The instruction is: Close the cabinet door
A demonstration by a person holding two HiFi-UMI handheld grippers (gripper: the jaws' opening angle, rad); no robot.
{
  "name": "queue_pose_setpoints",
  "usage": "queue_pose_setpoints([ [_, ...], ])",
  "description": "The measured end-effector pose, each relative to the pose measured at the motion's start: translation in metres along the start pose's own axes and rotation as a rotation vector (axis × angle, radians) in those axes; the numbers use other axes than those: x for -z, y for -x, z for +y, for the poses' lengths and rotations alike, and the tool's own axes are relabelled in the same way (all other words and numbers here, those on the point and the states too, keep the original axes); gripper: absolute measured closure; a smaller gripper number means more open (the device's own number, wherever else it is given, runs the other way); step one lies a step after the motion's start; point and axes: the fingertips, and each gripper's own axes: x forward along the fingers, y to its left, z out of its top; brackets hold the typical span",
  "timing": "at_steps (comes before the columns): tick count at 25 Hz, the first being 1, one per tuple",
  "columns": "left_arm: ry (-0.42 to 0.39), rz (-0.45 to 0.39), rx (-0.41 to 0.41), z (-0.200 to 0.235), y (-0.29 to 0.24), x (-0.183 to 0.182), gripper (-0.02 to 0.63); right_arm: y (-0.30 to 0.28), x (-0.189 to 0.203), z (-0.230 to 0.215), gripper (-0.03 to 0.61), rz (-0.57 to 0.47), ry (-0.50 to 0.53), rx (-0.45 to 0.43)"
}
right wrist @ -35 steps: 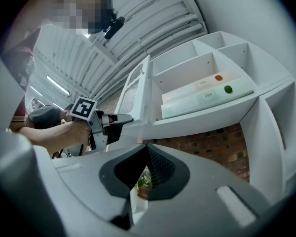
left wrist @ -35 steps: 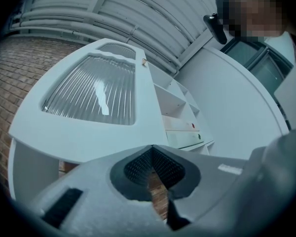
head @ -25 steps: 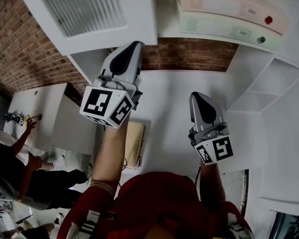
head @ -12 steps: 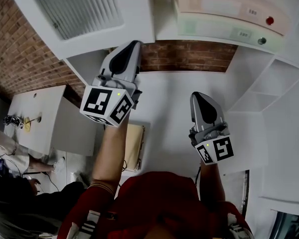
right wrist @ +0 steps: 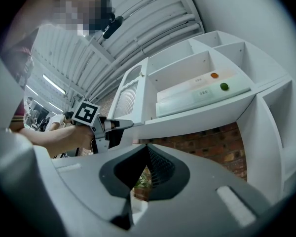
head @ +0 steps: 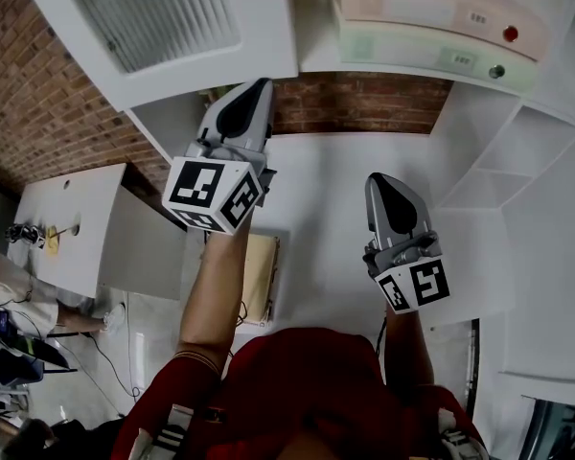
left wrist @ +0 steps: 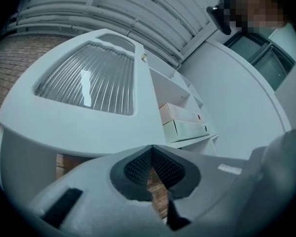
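Observation:
The white cabinet door (head: 163,27) with a ribbed glass panel (left wrist: 89,83) stands swung open at the upper left, away from the cabinet's shelves (head: 412,65). My left gripper (head: 257,86) is shut with nothing in it. Its tip sits just below the door's lower corner, and I cannot tell whether it touches. In the right gripper view the door (right wrist: 130,95) is edge-on, with the left gripper (right wrist: 130,124) under it. My right gripper (head: 379,180) is shut and empty, lower and to the right, well short of the cabinet. The pads meet in both gripper views (left wrist: 151,148) (right wrist: 147,146).
A pink box (head: 431,3) and a green box (head: 431,51) lie stacked on the cabinet shelf. Open white compartments (head: 517,161) run down the right. A brick wall (head: 364,103) is behind. A white table (head: 67,209) and a seated person (head: 19,295) are at the left.
The left gripper has crept slightly up toward the door's corner. The right gripper has kept still. The people at the lower left have shifted away.

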Motion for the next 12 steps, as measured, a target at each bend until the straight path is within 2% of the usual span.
queue_pose_setpoints([
  [7,0.025,0.037,-0.001,0.002,0.022,0.014,0.614,0.006,-0.004,0.021,0.565,0.004,0.01,-0.004],
  [12,0.048,0.031,0.035,-0.011,0.047,0.018,0.614,0.01,-0.006,0.04,0.565,0.01,0.017,-0.007],
])
